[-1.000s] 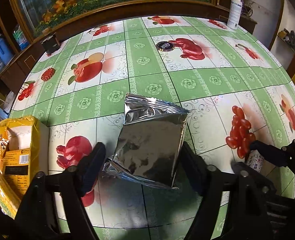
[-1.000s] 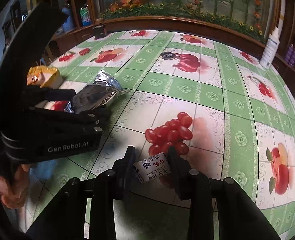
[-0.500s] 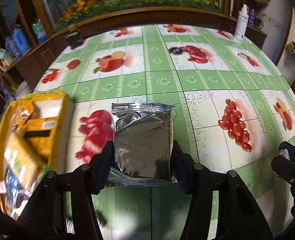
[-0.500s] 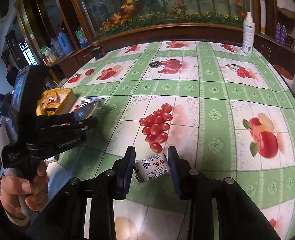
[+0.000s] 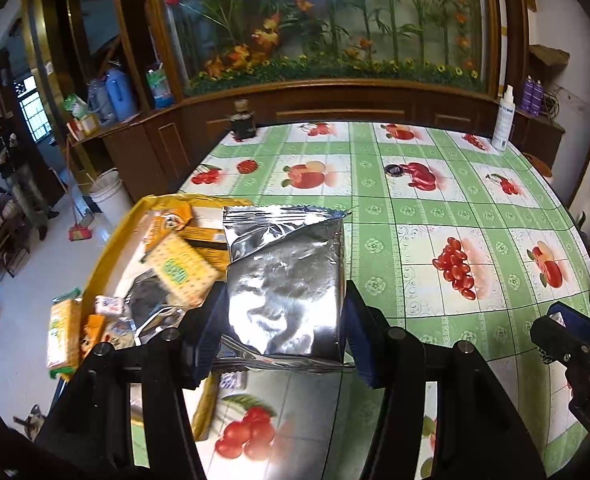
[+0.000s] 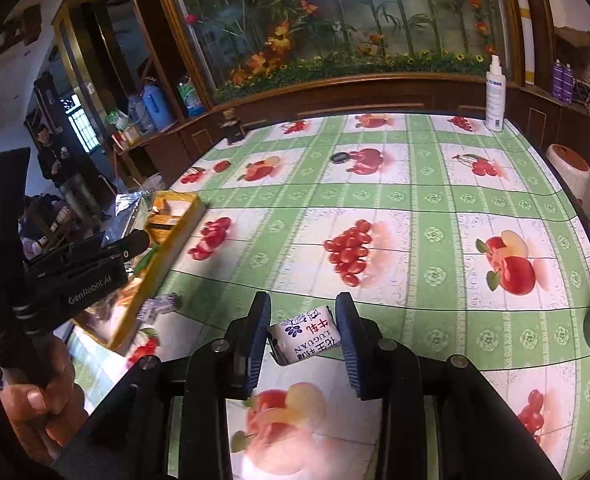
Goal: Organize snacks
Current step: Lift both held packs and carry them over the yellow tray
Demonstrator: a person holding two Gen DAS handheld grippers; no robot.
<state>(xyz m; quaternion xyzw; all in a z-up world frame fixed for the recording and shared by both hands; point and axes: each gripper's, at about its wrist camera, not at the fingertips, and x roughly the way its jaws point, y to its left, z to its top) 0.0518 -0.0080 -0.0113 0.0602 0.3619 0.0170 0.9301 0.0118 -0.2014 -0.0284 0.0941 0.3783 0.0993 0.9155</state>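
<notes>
The left gripper [image 5: 283,328] is clamped on a silver foil pouch [image 5: 285,276], its two dark fingers [image 5: 211,328] pressing the pouch's lower sides so the crinkled bag stands up and fans out ahead of the claw, clear of the table. Just to the left of that claw, and a little below it, sits a yellow box [image 5: 107,256] at the table's edge — inside it lie a cracker packet [image 5: 181,270] with a green label, orange wrappers and a dark foil bag, all jumbled together. The pouch's left edge overlaps the box's near side as seen from the left wrist. The right gripper [image 6: 303,336] is squeezed tight on a small white candy packet [image 6: 305,340] printed with red characters and a blue flower; the packet is pinched crosswise between the blue-padded fingers [image 6: 351,332] and held above the tablecloth [image 6: 415,208], a green-and-white check printed with cherries, apples and red fruit. Off to the right claw's left, the left gripper's black body shows with a hand [image 6: 39,404] wrapped round its handle, and the yellow box lies just beyond it. Far ahead of both claws, near the table's back right corner, stands a white spray bottle [image 6: 496,96] — and near the back left corner a small dark jar [image 6: 233,130].
</notes>
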